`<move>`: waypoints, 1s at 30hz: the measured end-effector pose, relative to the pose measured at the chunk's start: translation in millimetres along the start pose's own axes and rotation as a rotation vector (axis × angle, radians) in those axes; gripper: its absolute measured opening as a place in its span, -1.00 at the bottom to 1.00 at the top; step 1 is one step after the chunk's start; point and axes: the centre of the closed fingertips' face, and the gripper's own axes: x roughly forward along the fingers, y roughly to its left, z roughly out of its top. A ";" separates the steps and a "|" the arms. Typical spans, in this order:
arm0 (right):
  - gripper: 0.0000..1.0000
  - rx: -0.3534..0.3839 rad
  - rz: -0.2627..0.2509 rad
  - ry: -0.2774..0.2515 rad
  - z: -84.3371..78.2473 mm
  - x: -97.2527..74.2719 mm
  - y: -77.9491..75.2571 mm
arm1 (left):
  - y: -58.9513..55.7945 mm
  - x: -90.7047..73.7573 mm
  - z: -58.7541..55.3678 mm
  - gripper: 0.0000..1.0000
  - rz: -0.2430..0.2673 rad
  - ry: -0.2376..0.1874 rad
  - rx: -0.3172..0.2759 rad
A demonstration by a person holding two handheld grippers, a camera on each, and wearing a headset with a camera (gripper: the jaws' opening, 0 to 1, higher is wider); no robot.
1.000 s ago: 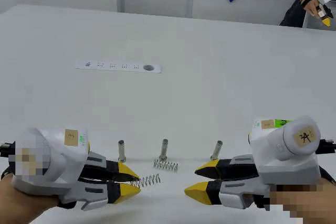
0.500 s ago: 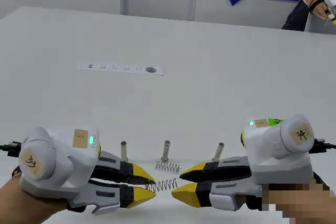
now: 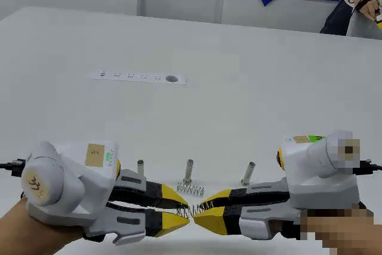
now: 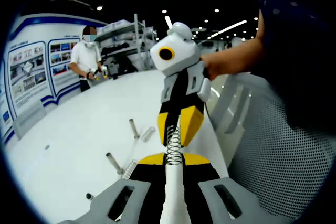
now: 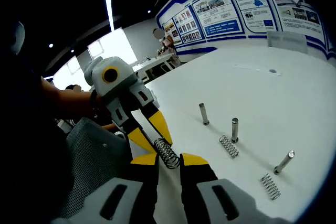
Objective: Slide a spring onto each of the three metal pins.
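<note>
Left gripper (image 3: 182, 209) is clamped on a spring (image 3: 192, 209). Right gripper (image 3: 202, 209) meets it nose to nose, jaws narrowly parted around the free end. Just behind stand the left pin (image 3: 140, 167), middle pin (image 3: 189, 170) and right pin (image 3: 248, 172), all upright. A loose spring (image 3: 191, 189) lies at the middle pin's foot. A power strip (image 3: 137, 77) sits well beyond on the table (image 3: 268, 88).

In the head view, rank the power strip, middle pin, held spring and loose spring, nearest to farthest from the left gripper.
1. Held spring, in the left gripper's fingers.
2. Loose spring, just beyond.
3. Middle pin, behind it.
4. Power strip, far back.
</note>
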 end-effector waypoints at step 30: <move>-0.76 -0.160 -0.048 0.139 10.3 -3.7 2.6 | 2.8 3.8 -6.9 -0.58 0.016 0.019 -0.049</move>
